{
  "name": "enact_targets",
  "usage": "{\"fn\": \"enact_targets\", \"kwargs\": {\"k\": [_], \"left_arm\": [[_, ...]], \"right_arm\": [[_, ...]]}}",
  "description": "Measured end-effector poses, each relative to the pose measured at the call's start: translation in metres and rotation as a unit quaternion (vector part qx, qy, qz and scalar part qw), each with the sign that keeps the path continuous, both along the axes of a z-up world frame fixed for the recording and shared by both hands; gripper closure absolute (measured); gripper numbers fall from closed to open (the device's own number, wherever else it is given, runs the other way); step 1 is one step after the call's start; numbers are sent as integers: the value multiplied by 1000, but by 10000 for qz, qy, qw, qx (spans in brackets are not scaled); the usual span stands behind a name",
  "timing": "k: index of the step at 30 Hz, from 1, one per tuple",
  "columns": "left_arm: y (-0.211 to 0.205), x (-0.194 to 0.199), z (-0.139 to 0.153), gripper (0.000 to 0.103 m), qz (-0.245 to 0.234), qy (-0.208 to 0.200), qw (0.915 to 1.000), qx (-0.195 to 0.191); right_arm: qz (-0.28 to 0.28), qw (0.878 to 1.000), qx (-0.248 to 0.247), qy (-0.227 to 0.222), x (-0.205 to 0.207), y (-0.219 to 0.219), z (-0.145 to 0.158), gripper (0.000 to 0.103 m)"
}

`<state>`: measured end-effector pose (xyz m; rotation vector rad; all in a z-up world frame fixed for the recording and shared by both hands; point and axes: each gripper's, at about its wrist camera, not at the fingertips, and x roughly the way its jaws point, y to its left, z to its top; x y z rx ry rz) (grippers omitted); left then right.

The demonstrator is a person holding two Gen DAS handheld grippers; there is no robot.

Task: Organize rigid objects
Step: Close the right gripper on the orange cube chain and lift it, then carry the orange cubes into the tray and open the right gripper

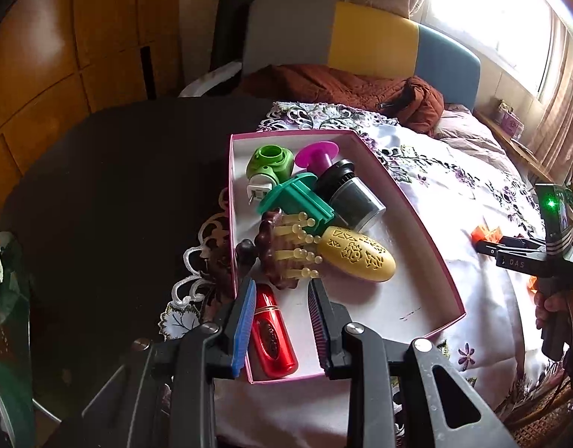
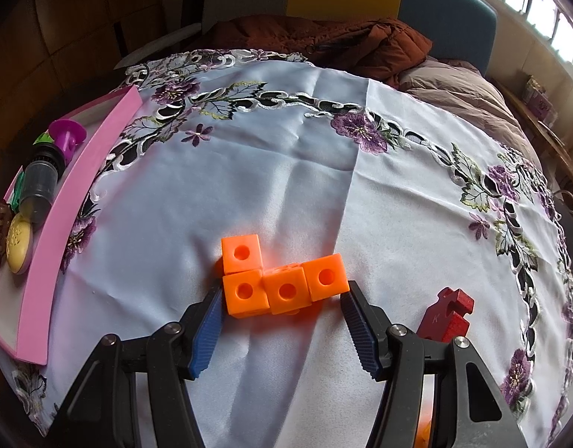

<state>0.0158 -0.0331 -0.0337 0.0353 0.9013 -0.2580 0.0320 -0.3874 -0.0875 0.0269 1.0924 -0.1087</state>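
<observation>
On the worktop, spread with a white satin cloth embroidered with purple flowers point(image 2: 286, 156), an orange plastic piece made of four joined cubes with round holes point(image 2: 282, 285) lies flat. The right gripper point(image 2: 282, 298) is set over it with its fingers either side: the left pad touches the end cube, the right pad stands just clear of the other end, so the fingers are apart and not clamped. A dark red wooden block with notched edges point(image 2: 447, 315) sits just beside the right finger.

Toward the cloth's left edge rests a shallow pink cardboard box with a white floor point(image 1: 428, 257). It holds a green plug-in device point(image 1: 268, 171), a magenta spool point(image 1: 316, 155), a teal plastic piece point(image 1: 297, 201), a dark cylindrical jar point(image 1: 350, 194), a brown massage brush with yellowish pins point(image 1: 282, 254), a yellow oval case with cut-out patterns point(image 1: 355, 259) and a red glossy oval case point(image 1: 273, 332). The left gripper point(image 1: 281, 291) hangs over the box's near end, its fingers apart astride the red case's top without touching it
</observation>
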Motion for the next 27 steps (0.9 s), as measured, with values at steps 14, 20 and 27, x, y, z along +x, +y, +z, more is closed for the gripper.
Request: {"fn": "enact_targets", "kwargs": {"k": [14,20,27], "left_arm": [[13,-3,0,75,119,31,9998,-183],[18,-2,-1,75,198,27,9995,-237],[23,0,-3,75,280,59,9992,-272]], "right_arm": [[-119,9993,177,-323,-13,27,30,42],[288,9960,452,-721,-16,62,64,42],[1271,9859,665,-864,-18,132,83,42]]}}
